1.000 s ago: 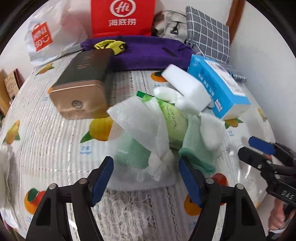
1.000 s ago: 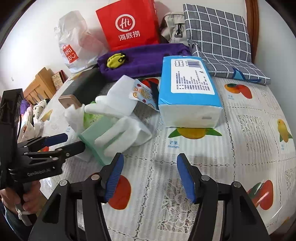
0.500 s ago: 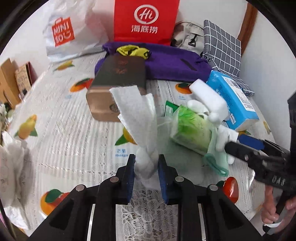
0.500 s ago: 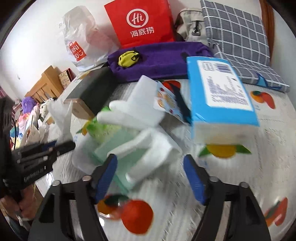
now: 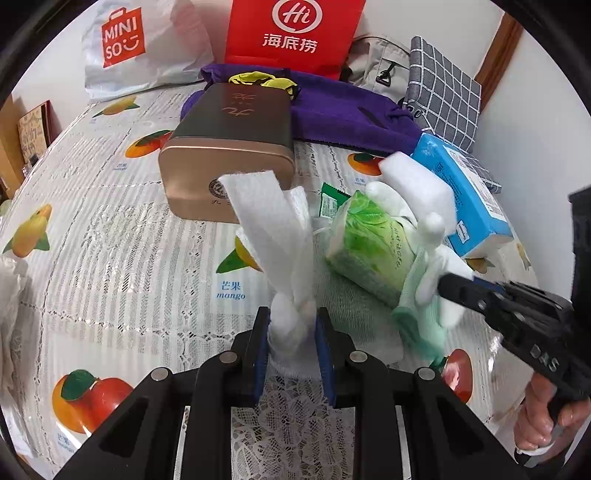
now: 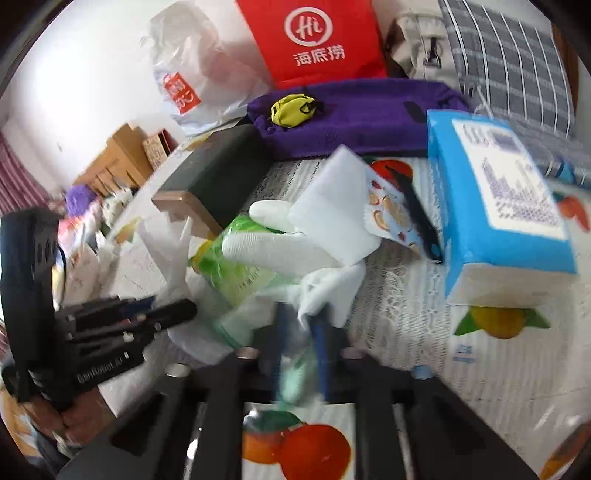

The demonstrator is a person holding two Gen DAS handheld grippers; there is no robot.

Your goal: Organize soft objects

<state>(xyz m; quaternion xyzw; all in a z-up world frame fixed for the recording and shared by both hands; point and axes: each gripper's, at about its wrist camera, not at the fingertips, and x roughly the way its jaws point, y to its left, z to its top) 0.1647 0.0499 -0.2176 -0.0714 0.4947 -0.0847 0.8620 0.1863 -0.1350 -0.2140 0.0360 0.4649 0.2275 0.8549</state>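
Red bag [image 5: 293, 33] reads "Hi", white bag [image 5: 144, 40] "MINISO"; tablecloth [image 5: 110, 229] says "mango"; left gripper [image 5: 291, 341] pinches the white cloth [image 5: 273, 236] over the table; right gripper [image 6: 301, 354] clamps the green cloth [image 6: 295, 380], though blurry there.

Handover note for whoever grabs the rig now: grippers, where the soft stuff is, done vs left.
Left gripper: shut on the white cloth, whose free end stands up above the fingers.
Right gripper: shut on the edge of the pale green cloth; the view is blurred, so check the grip.
The green wipes pack, white gloves and white sponge block are piled mid-table, beside the blue tissue pack and gold tin.
Done: two cloths gripped.
Left: nothing looks sorted yet; separate and place everything in the pile.
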